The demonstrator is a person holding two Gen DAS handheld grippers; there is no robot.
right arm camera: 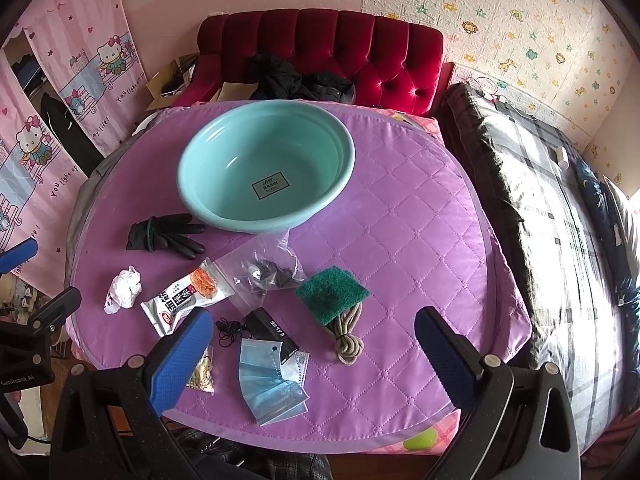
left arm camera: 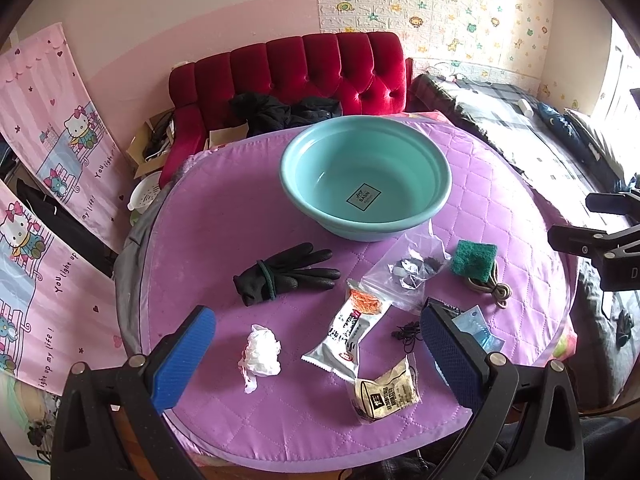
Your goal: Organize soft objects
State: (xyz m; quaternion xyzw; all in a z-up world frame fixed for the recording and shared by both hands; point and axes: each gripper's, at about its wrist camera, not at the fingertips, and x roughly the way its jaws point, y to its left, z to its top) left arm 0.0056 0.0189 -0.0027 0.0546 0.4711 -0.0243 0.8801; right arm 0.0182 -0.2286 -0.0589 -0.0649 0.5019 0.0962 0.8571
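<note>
Left claw (left arm camera: 316, 354): spread wide, gripping nothing, hanging above your crumpled tissue (left arm camera: 260, 350) and noodle packet (left arm camera: 348, 334).
Right claw (right arm camera: 310, 354): spread too, over the blue masks (right arm camera: 268, 384).
Basin (right arm camera: 320, 196): teal, at the far side of the purple quilted bench (right arm camera: 420, 240).
Soft things: black gloves (left arm camera: 286, 272), green sponge (right arm camera: 332, 292) overlapping the coiled rope (right arm camera: 348, 340), all near the basin.

Empty teal basin (right arm camera: 224, 148), banded black gloves (right arm camera: 166, 236), green sponge (right arm camera: 332, 293) on rope (right arm camera: 347, 336)
</note>
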